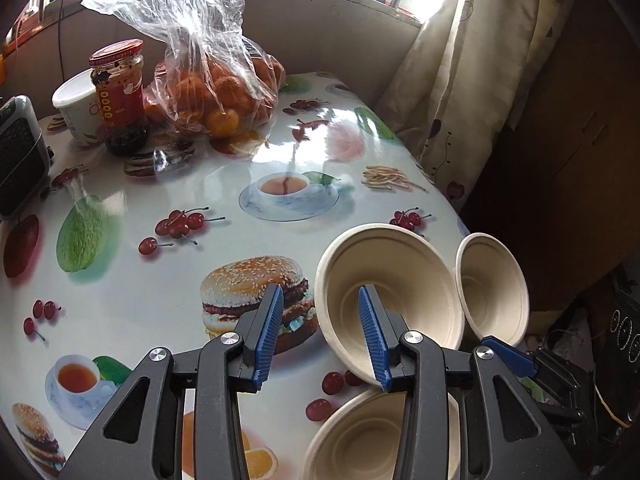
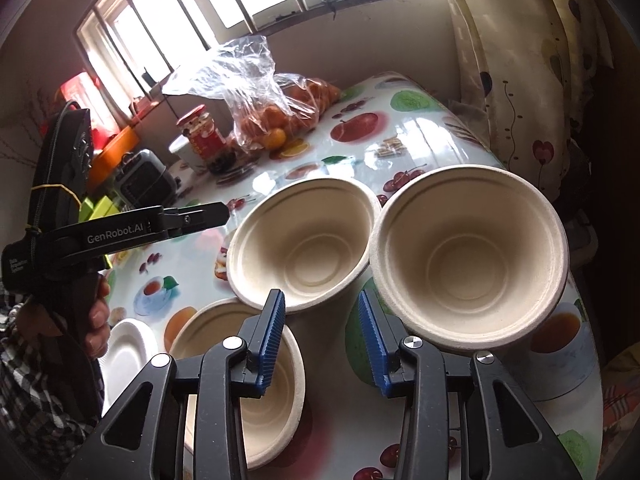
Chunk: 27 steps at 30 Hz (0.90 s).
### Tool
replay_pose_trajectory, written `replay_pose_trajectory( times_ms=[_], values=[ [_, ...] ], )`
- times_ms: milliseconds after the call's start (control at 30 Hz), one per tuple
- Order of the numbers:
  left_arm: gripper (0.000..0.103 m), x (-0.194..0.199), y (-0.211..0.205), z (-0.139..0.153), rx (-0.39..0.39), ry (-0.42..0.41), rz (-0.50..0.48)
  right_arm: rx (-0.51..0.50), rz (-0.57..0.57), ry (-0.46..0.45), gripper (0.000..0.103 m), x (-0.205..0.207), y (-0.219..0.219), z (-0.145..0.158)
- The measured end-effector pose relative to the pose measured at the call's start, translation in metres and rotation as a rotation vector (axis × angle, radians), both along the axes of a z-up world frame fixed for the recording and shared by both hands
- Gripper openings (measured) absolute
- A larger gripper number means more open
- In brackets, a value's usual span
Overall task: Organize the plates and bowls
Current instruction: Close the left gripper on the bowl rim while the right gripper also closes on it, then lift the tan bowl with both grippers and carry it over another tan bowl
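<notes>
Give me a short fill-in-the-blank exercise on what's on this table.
1. There are ___ beige bowls on the table.
2. The jar has a ___ lid.
3. The clear bag is filled with ___.
4. The small plate is ___ in colour.
Missing words: three; red; oranges; white.

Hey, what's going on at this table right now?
A person holds a tool in each hand and is sorting paper bowls on a table. The left tool has one finger inside a tilted bowl and the other outside its wall, not pressing. The right tool stands open beside a second tilted bowl; what carries that bowl is unclear. A third bowl sits below them, with a white plate nearby.
</notes>
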<state>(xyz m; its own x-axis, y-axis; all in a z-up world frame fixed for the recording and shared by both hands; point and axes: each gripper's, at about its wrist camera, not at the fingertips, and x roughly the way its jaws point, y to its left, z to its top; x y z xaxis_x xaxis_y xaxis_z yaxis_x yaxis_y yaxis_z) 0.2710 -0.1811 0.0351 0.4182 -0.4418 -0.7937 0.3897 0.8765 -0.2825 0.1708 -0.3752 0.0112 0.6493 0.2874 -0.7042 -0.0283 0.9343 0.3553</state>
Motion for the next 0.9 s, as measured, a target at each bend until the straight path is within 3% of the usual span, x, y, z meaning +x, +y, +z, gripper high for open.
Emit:
replay_pose_trajectory(
  times_ms=[300, 900],
  values=[
    [0.040, 0.015, -0.005, -0.008, -0.028, 0.046, 0.005, 0.016, 0.004, 0.027, 0.033, 0.010, 0.000, -0.007],
    [0.015, 0.026, -0.015, -0.022, -0.029, 0.092, -0.006, 0.035, -0.029, 0.048, 0.027, 0.021, -0.003, -0.013]
  ],
)
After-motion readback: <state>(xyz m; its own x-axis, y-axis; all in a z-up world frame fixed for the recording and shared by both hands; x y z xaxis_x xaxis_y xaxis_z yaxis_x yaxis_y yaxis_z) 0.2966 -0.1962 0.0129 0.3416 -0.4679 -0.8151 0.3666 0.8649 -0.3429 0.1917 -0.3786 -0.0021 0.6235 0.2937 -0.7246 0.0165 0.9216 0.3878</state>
